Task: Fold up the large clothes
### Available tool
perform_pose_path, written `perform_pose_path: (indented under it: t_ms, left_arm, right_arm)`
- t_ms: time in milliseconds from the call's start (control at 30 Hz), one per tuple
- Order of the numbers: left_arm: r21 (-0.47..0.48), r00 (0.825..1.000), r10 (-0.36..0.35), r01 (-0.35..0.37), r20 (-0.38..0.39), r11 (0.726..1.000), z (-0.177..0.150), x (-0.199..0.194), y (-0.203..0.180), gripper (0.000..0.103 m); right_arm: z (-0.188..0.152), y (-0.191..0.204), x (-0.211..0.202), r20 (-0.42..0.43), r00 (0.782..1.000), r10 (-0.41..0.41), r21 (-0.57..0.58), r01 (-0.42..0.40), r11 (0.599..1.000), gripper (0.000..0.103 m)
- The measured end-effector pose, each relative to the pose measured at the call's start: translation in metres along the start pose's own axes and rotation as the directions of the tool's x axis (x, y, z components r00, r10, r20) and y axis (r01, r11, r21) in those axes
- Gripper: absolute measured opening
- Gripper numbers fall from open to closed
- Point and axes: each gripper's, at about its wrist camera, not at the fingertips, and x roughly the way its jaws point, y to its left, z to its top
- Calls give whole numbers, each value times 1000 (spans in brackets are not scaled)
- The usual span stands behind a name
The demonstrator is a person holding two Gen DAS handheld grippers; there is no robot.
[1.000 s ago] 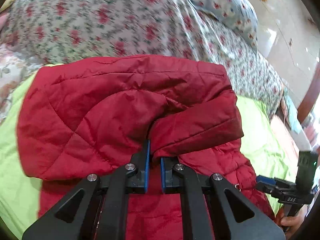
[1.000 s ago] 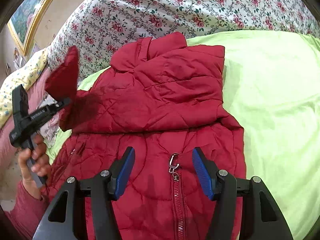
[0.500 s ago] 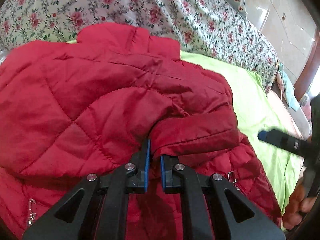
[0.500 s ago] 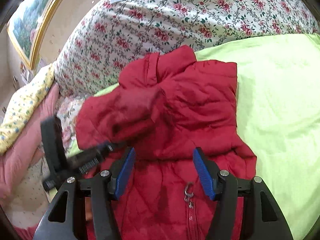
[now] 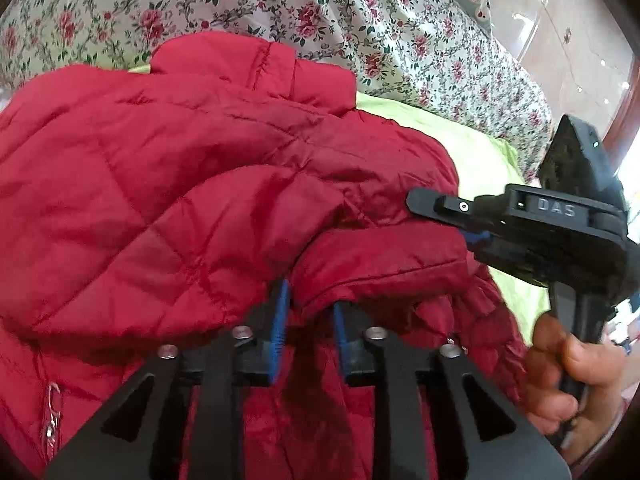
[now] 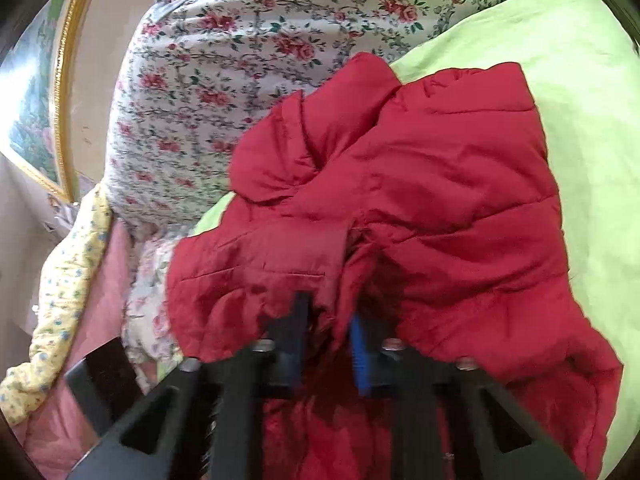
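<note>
- Progress imo: red jacket (image 5: pixel 168 184) lies on the green sheet (image 6: pixel 580 92) of the bed, collar end up by the flowered quilt (image 5: pixel 360 20). One sleeve is brought over the chest, so the sleeve fold looks abt done. Body is still long and zipped, so the bottom-up folds are left, prob most of the job.
- Left gripper (image 5: pixel 308 320): jaws have just been opening a little. The cuff (image 5: pixel 384 268) sits between the blue pads, can't tell if they press it any more, looks like letting go.
- Right gripper (image 6: pixel 332 336): jaws have just been closing and are pinched on a bunch of jacket cloth near the cuff.
- Left view only: the right gripper from outside, coming in at the sleeve end w/ the person's hand (image 5: pixel 560 376) on its handle, plus a zip pull (image 5: pixel 52 404) low on the left.
- Right view only: the whole far side of the jacket w/ bare sheet beside it, a picture frame (image 6: pixel 60 92) on the wall, and yellow bedding (image 6: pixel 60 300) at the bed's near-left edge.
</note>
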Motion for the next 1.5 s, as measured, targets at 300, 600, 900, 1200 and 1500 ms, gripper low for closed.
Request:
perform_pose_path:
  t_ms: [300,600,900,1200,1500]
  left_arm:
    - [21,999,0,-1,36,1000,-2,-45,12,34]
    - [-53,980,175,-171,95,984,47,-60,77,34]
    - [-133,981,191,-192,-23,972,42,-4,133,34]
    - [-130,967,255,-255,-15,958,40,5,124,34]
    - [-124,963,266,-268,-35,956,42,-1,122,34]
  right_arm:
    - [0,3,-33,81,996,-48,-59,53,997,9]
    - [5,-11,-35,94,977,-191,-99,200,975,9]
    - [0,-18,-26,92,964,-251,-109,260,959,21]
    - [-19,69,-47,277,930,-243,-348,333,877,35]
    - [-19,30,47,95,891,-443,-376,445,813,31]
